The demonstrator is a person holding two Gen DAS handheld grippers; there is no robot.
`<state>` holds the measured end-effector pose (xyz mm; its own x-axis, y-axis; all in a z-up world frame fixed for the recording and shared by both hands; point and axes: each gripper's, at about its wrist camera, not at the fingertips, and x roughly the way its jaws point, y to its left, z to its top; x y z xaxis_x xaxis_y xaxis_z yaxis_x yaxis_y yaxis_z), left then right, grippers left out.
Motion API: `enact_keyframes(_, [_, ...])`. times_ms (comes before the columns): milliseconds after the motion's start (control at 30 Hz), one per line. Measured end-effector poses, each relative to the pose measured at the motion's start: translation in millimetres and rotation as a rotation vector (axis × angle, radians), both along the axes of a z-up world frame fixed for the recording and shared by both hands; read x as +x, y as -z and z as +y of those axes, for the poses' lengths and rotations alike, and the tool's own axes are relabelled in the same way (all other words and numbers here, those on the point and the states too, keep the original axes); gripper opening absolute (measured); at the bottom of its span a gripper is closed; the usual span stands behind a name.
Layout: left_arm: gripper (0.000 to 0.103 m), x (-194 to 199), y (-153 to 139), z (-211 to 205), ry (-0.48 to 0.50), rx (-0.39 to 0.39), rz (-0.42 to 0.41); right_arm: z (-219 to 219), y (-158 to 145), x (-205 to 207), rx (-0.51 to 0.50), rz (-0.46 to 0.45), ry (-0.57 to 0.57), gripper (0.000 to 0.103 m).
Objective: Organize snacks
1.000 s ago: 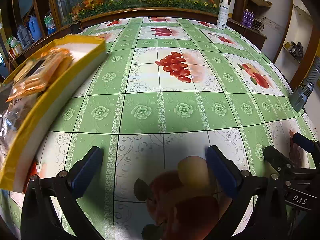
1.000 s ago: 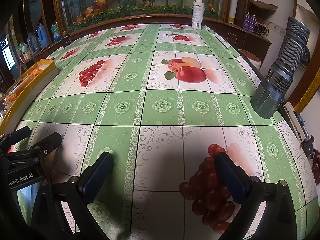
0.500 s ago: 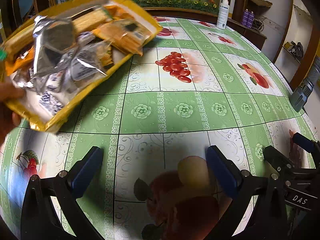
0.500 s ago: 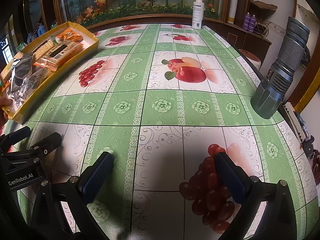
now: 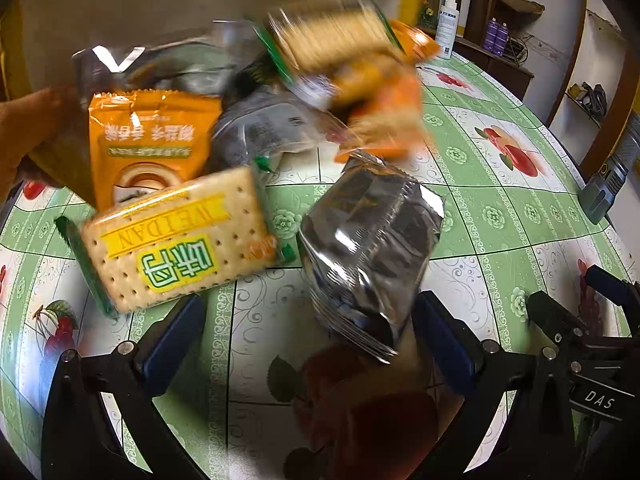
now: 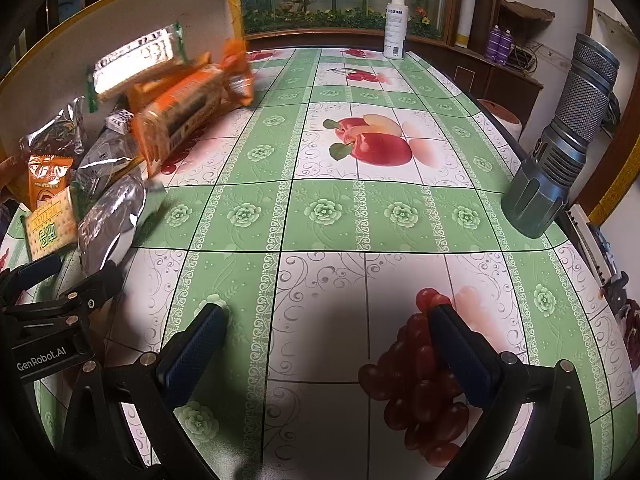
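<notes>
Several snack packets spill out of a tipped yellow-rimmed tray (image 6: 120,40) onto the table just ahead of my left gripper (image 5: 308,328). A cracker packet (image 5: 180,240) lies close to its left finger and a silver packet (image 5: 372,248) close to its right finger. An orange packet (image 5: 152,140) and blurred orange packets (image 5: 380,100) are behind, some still in the air. A bare hand (image 5: 24,132) holds the tray at the left. My left gripper is open and empty. My right gripper (image 6: 324,340) is open and empty over the tablecloth, to the right of the pile (image 6: 108,216).
A large grey flashlight (image 6: 560,148) stands at the table's right edge. A white spray bottle (image 6: 396,24) stands at the far edge. The table (image 6: 320,208) has a green and white fruit-print cloth.
The tray was lifted and tipped over the table. The snack packets slid out and are falling in front of my left gripper. Neither gripper has moved.
</notes>
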<state>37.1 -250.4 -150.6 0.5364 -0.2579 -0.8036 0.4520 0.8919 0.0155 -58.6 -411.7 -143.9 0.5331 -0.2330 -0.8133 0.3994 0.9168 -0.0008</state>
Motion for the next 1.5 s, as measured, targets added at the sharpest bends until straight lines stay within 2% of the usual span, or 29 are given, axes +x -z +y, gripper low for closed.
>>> enact_keyframes(1500, [0.103,2.2,-1.0,2.1,0.000,0.000,0.001,-0.7,-0.1,-0.2,0.001,-0.001,0.000,0.103])
